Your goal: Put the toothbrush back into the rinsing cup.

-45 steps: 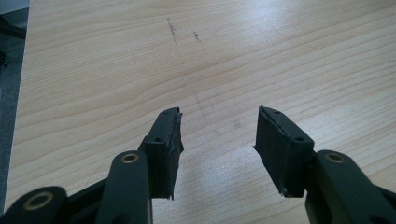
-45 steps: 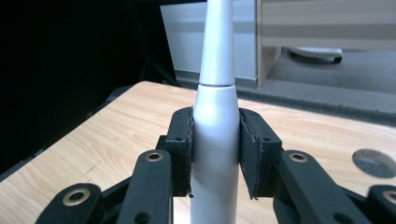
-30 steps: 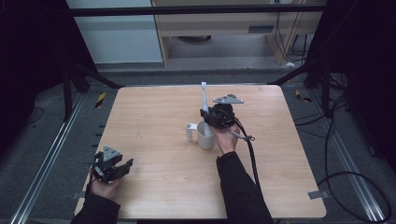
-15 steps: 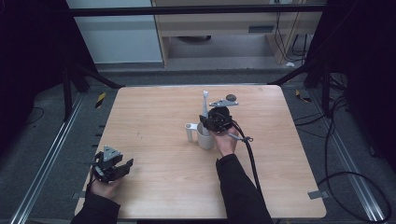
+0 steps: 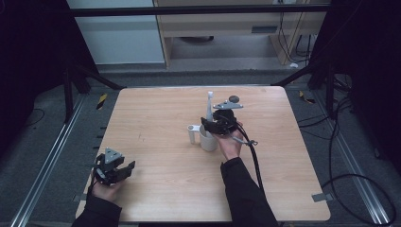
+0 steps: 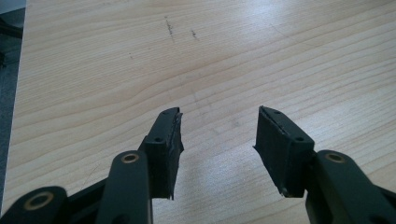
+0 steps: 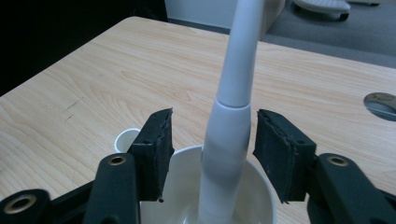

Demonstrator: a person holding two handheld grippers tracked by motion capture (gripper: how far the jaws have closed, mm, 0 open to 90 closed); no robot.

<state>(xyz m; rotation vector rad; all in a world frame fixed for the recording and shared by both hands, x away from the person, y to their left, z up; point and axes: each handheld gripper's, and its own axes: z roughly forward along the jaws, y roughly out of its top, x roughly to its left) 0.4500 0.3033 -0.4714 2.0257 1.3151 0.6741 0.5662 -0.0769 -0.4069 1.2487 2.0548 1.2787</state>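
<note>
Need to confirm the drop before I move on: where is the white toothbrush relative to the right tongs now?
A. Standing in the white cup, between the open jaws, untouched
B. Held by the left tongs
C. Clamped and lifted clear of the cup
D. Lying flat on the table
A: in the right gripper view the white toothbrush stands in the white cup, with a gap to each pad of the right tongs, whose jaws have just been opening.
</note>
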